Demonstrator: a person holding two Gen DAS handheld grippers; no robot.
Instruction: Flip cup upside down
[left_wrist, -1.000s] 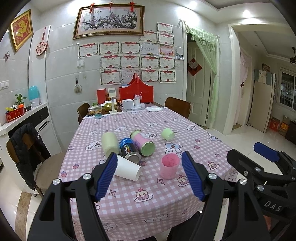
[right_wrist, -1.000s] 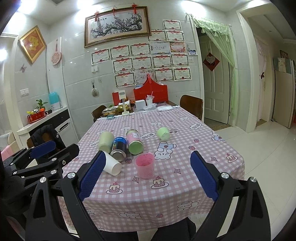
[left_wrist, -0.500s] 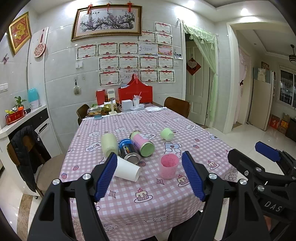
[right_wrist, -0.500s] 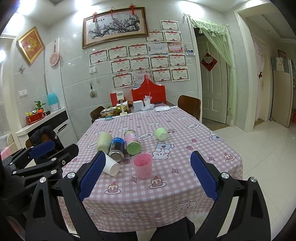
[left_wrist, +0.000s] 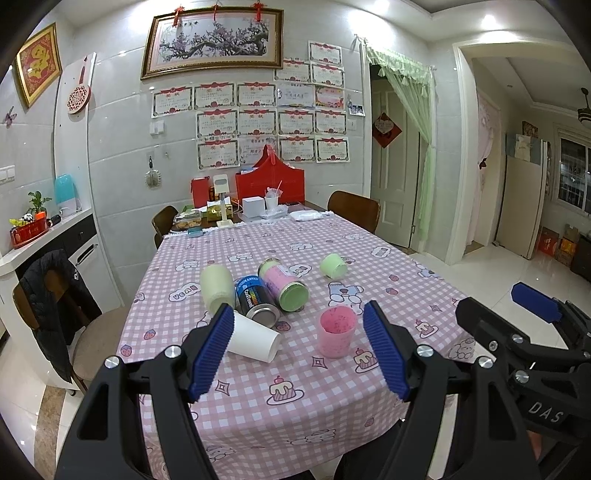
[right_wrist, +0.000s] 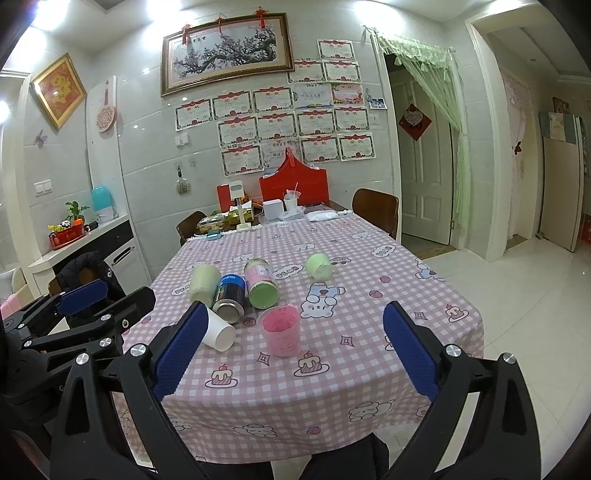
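A translucent pink cup (left_wrist: 337, 336) stands upright, mouth up, near the front of the pink checked table (left_wrist: 258, 398); it also shows in the right wrist view (right_wrist: 281, 331). My left gripper (left_wrist: 297, 343) is open and empty, held before the table's front edge, short of the cup. My right gripper (right_wrist: 295, 347) is open and empty, also in front of the table. A white paper cup (left_wrist: 253, 339) lies on its side left of the pink cup.
Behind the cups lie a pale green cup (left_wrist: 217, 286), a blue can (left_wrist: 256, 301), a pink jar with a green lid (left_wrist: 284, 282) and a small green cup (left_wrist: 333, 265). Boxes and clutter (left_wrist: 255, 208) crowd the far end. Chairs (left_wrist: 55, 314) stand around the table.
Both grippers have stayed open and shifted only slightly. The objects on the table have not moved.
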